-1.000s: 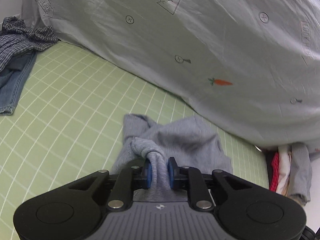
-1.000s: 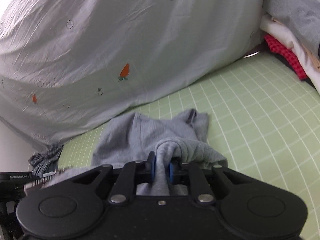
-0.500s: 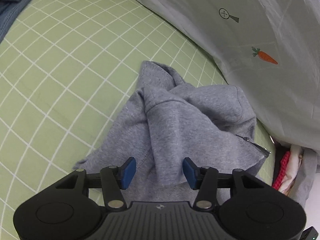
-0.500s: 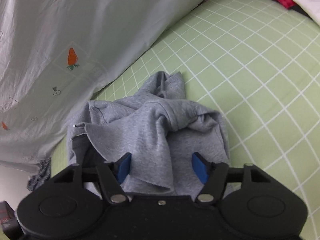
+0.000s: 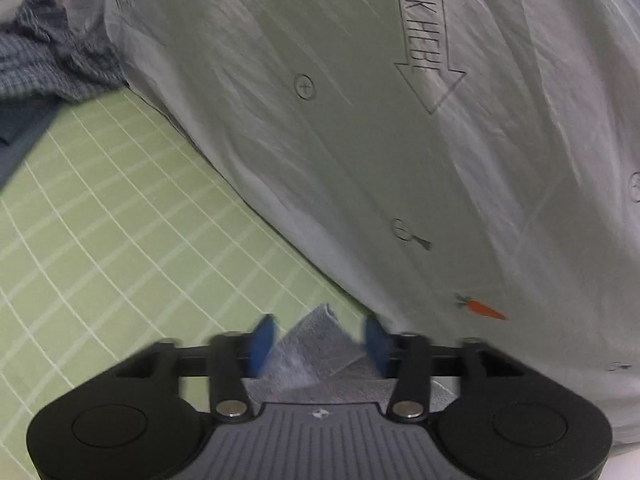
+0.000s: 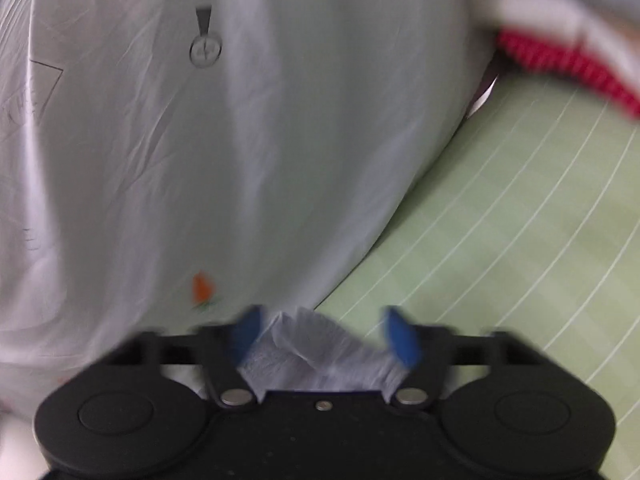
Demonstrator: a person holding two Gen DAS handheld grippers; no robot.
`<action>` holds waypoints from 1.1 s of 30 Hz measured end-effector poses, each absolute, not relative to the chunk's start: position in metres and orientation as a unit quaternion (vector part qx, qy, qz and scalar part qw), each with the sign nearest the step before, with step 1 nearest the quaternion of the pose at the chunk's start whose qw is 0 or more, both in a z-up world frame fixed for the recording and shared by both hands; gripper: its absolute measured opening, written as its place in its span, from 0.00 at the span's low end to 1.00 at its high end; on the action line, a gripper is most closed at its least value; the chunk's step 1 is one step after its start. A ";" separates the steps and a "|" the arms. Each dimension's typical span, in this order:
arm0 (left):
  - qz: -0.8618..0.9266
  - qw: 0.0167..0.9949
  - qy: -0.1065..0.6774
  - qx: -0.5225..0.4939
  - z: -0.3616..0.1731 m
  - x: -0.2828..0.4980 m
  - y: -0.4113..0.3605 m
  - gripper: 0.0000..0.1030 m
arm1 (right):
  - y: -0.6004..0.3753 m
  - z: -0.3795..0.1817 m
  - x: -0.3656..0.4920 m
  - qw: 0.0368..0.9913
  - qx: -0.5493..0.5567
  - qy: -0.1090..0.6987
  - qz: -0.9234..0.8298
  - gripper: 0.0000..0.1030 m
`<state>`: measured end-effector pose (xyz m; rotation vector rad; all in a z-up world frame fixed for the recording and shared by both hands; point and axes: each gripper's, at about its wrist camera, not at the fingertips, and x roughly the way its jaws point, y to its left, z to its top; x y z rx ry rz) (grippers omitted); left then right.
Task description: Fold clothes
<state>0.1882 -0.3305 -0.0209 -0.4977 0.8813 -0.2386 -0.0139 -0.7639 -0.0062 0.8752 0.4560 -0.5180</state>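
Left wrist: left hand-held gripper [image 5: 318, 344] released, straddling grey garment [image 5: 320, 350] on green grid mat [image 5: 120, 240], near fabric. Right hand-held gripper [image 6: 326, 334] likewise spread, probably lining up for a grip.

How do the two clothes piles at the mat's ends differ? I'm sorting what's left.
The checked pile, in the left wrist view, is grey-blue, crumpled and in sharp focus; the stacked pile, in the right wrist view, is red and white, layered and motion-blurred. Both sit beside the grey sheet.
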 end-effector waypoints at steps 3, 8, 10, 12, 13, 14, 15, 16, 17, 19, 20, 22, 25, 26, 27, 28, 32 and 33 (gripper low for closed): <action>-0.131 0.864 0.453 -0.175 -0.040 0.179 -0.332 0.95 | -0.751 -0.014 -0.010 0.866 0.345 0.275 -0.235 0.89; -0.137 0.823 0.540 -0.113 -0.085 0.158 -0.334 0.95 | -0.737 -0.055 -0.011 0.843 0.336 0.371 -0.198 0.90; -0.145 0.812 0.556 -0.100 -0.096 0.154 -0.336 0.95 | -0.736 -0.066 -0.009 0.833 0.346 0.389 -0.187 0.91; -0.155 0.806 0.563 -0.092 -0.105 0.154 -0.339 0.95 | -0.734 -0.075 -0.007 0.828 0.350 0.400 -0.178 0.93; -0.161 0.804 0.565 -0.089 -0.108 0.154 -0.341 0.95 | -0.732 -0.079 -0.004 0.826 0.351 0.406 -0.173 0.94; -0.168 0.801 0.568 -0.087 -0.111 0.155 -0.344 0.95 | -0.731 -0.083 -0.003 0.823 0.352 0.412 -0.169 0.96; -0.177 0.797 0.571 -0.086 -0.113 0.157 -0.347 0.95 | -0.731 -0.085 -0.001 0.825 0.352 0.411 -0.164 0.99; -0.184 0.796 0.571 -0.085 -0.115 0.158 -0.351 0.96 | -0.731 -0.087 0.002 0.827 0.351 0.409 -0.158 0.99; -0.191 0.795 0.570 -0.084 -0.115 0.159 -0.355 0.98 | -0.730 -0.088 0.006 0.828 0.350 0.410 -0.151 1.00; -0.208 0.791 0.569 -0.087 -0.117 0.160 -0.363 0.98 | -0.725 -0.090 0.015 0.834 0.340 0.413 -0.137 1.00; -0.219 0.787 0.570 -0.092 -0.118 0.160 -0.366 0.98 | -0.722 -0.090 0.020 0.835 0.337 0.415 -0.130 1.00; -0.230 0.783 0.570 -0.098 -0.119 0.159 -0.374 0.99 | -0.715 -0.090 0.029 0.836 0.334 0.419 -0.119 1.00; -0.218 0.796 0.558 -0.093 -0.120 0.148 -0.385 0.97 | -0.699 -0.092 0.034 0.840 0.328 0.424 -0.087 1.00; -0.216 0.799 0.554 -0.090 -0.119 0.143 -0.389 0.95 | -0.694 -0.092 0.036 0.841 0.326 0.425 -0.076 1.00; -0.212 0.802 0.551 -0.084 -0.116 0.138 -0.393 0.82 | -0.688 -0.092 0.038 0.842 0.324 0.427 -0.065 0.96; -0.211 0.804 0.550 -0.080 -0.113 0.133 -0.397 0.65 | -0.683 -0.093 0.040 0.843 0.321 0.428 -0.054 0.91; -0.229 0.786 0.560 -0.128 -0.096 0.113 -0.396 0.42 | -0.675 -0.095 0.029 0.833 0.375 0.406 -0.030 0.49; -0.233 0.784 0.560 -0.132 -0.089 0.105 -0.397 0.42 | -0.672 -0.093 0.024 0.832 0.380 0.404 -0.031 0.47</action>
